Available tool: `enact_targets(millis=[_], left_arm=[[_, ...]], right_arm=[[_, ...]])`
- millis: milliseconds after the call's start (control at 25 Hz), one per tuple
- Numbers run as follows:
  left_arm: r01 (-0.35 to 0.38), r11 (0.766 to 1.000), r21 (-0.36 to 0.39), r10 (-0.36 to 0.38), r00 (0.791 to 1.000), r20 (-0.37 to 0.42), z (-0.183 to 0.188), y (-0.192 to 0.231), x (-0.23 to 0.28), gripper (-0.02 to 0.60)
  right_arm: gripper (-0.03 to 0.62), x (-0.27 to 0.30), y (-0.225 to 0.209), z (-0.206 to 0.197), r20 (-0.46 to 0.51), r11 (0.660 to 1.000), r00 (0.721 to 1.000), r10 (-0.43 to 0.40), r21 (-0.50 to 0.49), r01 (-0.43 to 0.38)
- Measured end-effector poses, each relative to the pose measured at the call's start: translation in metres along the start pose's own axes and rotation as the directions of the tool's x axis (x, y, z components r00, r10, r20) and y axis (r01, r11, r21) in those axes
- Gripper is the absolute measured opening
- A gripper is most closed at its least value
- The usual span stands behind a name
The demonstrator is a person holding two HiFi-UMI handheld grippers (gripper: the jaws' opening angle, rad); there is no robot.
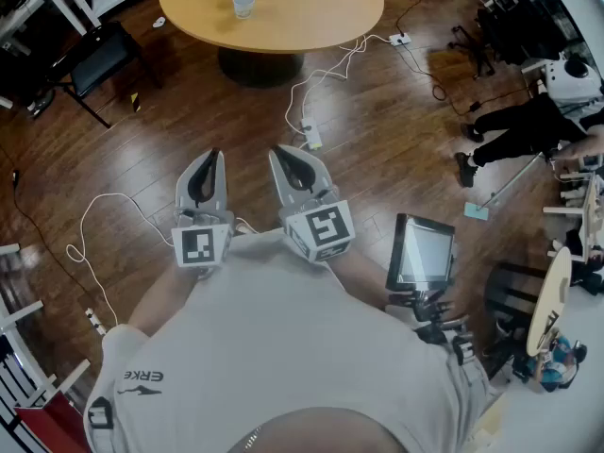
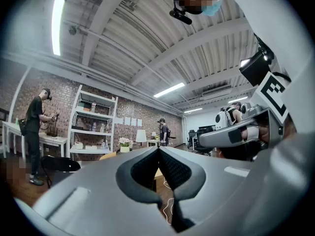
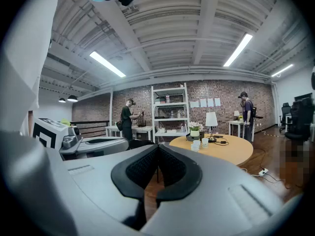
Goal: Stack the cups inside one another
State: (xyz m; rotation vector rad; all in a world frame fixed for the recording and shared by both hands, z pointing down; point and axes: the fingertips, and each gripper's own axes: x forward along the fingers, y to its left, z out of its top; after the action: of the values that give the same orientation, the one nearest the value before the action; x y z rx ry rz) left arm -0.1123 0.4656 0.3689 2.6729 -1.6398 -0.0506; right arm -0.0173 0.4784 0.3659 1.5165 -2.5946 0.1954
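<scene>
Three small white paper cups (image 1: 244, 5) stand apart on the round wooden table (image 1: 311, 17) at the top of the head view, far from both grippers. In the right gripper view the cups (image 3: 197, 145) show small on the table (image 3: 224, 151), well ahead. My left gripper (image 1: 214, 156) and right gripper (image 1: 280, 152) are held side by side close to my chest, over the wooden floor. The left gripper (image 2: 158, 149) has its jaws together with nothing between them. The right gripper (image 3: 158, 146) is likewise shut and empty.
White cables and a power strip (image 1: 312, 140) lie on the floor between me and the table. A black chair (image 1: 99, 57) stands left of it. A small monitor (image 1: 422, 251) is at my right. A person (image 1: 528, 125) sits at the far right; others stand by a shelf (image 3: 170, 113).
</scene>
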Motion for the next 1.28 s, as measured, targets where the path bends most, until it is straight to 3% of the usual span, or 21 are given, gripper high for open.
enact_targets(millis=[240,520,1000,1280], left_arm=[[-0.001,1.0,-0.017,0.001,1.0,-0.006,0.0,0.004,0.005,0.002],[-0.032,0.999,-0.006,0.031,0.999,-0.027,-0.007,0.015,0.043,0.002],[-0.093,0.994,0.058,0.095,0.995,-0.033,0.003,0.03,0.178,0.002],[-0.14,0.989,0.049,0.143,0.989,-0.048,-0.004,0.036,0.236,0.002]], right_arm=[[0.012,0.007,-0.002,0.0,-0.015,1.0,1.0,-0.002,0.003,0.002],[0.014,0.038,-0.037,-0.002,-0.015,1.0,1.0,0.013,0.021,-0.013],[0.012,0.126,-0.142,0.027,0.025,0.995,0.995,0.094,0.038,-0.095],[0.014,0.168,-0.189,0.025,0.005,0.99,0.991,0.135,0.045,-0.136]])
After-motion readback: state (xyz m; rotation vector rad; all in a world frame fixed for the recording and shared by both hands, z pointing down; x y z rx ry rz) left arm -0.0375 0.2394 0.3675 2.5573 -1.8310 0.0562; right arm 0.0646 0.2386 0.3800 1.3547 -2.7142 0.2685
